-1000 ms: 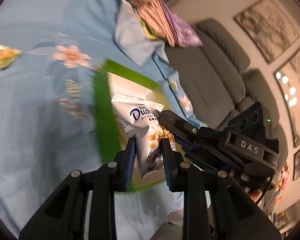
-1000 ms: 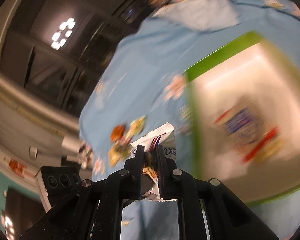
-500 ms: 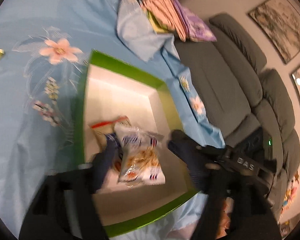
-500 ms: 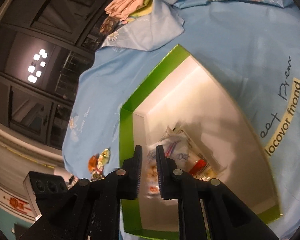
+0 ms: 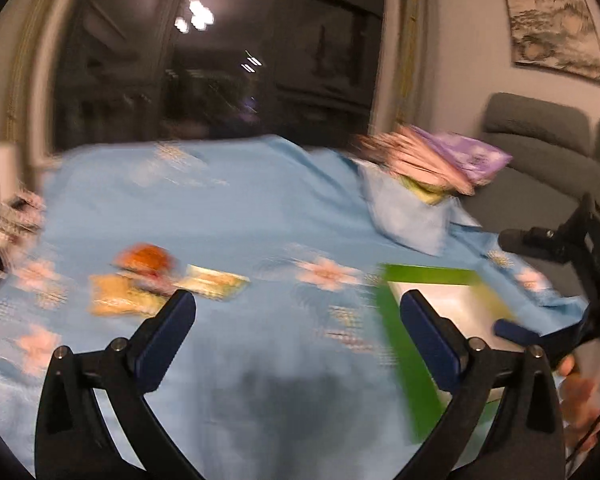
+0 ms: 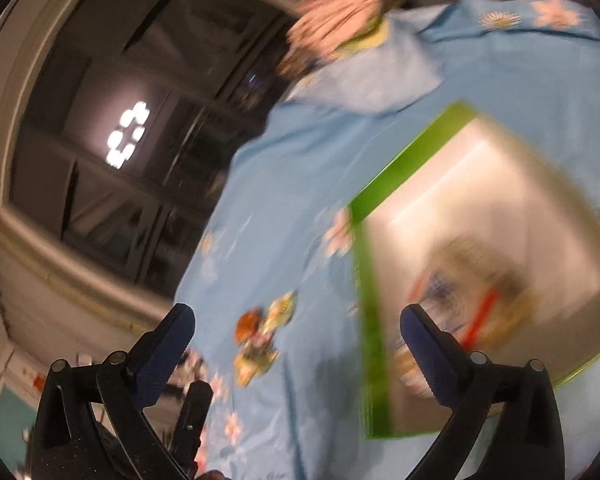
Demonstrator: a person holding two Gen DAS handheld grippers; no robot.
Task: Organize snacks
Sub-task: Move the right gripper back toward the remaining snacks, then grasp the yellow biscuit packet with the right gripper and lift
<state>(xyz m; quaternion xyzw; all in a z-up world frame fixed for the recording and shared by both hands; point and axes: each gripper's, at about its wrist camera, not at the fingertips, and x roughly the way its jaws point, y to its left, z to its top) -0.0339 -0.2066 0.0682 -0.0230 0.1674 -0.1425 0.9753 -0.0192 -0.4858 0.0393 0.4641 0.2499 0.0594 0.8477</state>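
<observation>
Both views are blurred by motion. My left gripper (image 5: pixel 298 320) is open and empty above the blue flowered tablecloth (image 5: pixel 240 220). A few loose snack packets (image 5: pixel 148 280) lie on the cloth ahead of its left finger. The green-rimmed white box (image 5: pixel 416 360) is at the right. My right gripper (image 6: pixel 298 336) is open and empty; it also shows in the left wrist view (image 5: pixel 540 280). In the right wrist view the box (image 6: pixel 368 320) holds snack packets (image 6: pixel 468 312), and the loose packets (image 6: pixel 260 336) lie left of it.
A stack of folded pink and purple cloths (image 5: pixel 432 160) sits at the far right of the table. A grey sofa (image 5: pixel 540 148) stands behind it. Dark windows (image 5: pixel 220 60) are beyond the table's far edge.
Both grippers have opened and let go of the snack packet, which now lies in the box. The left gripper has swung left toward the loose packets; the right has pulled back.
</observation>
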